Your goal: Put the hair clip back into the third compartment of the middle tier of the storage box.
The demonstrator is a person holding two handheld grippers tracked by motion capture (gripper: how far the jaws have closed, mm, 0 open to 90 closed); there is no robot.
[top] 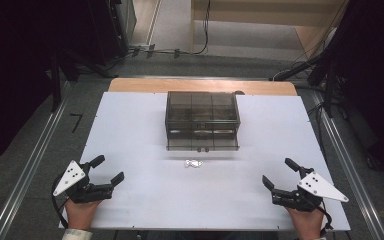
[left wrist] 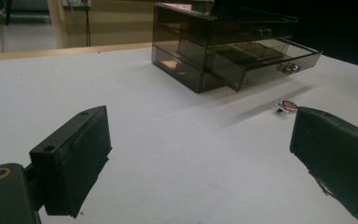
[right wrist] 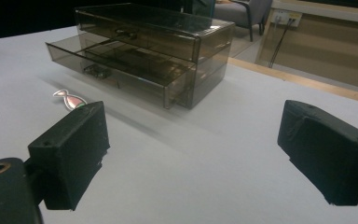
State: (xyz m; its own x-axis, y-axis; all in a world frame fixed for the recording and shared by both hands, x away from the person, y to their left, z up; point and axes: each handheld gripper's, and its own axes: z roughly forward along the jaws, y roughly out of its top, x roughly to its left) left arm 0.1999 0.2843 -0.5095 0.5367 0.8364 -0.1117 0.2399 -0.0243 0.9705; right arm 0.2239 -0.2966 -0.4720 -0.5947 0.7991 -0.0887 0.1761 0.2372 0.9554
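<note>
On the white counter [top: 130, 130], toward the far middle, sits a small dark see-through box with drawers [top: 202, 120]. Its bottom drawer [left wrist: 265, 58] is pulled out a little toward the near side. The drawer above it looks pushed in. In the left gripper view, the pulled-out drawer has a small shiny knob on its front.

Just in front of the box lies a tiny wrapped thing [top: 193, 163], flat on the counter. It looks silver from above. In the right gripper view it shows pink and green with a twisted end, a bit like a wrapped candy [right wrist: 69, 98]. It is near the box but does not touch it.

At the near left corner, a hand [top: 81, 212] holds the left gripper [top: 109, 170]. Its black fingers [left wrist: 72, 161] are wide apart and hold nothing. They point toward the box.

At the near right corner, the other hand [top: 307, 222] holds the right gripper [top: 279, 173]. Its fingers [right wrist: 70, 156] are also wide apart with nothing between them. They point toward the box too.

Both grippers are well apart from the box and from the little wrapped thing. A grey three-cornered plate sits on top of each gripper. A strip of wood shows at the far edge of the counter, behind the box.
</note>
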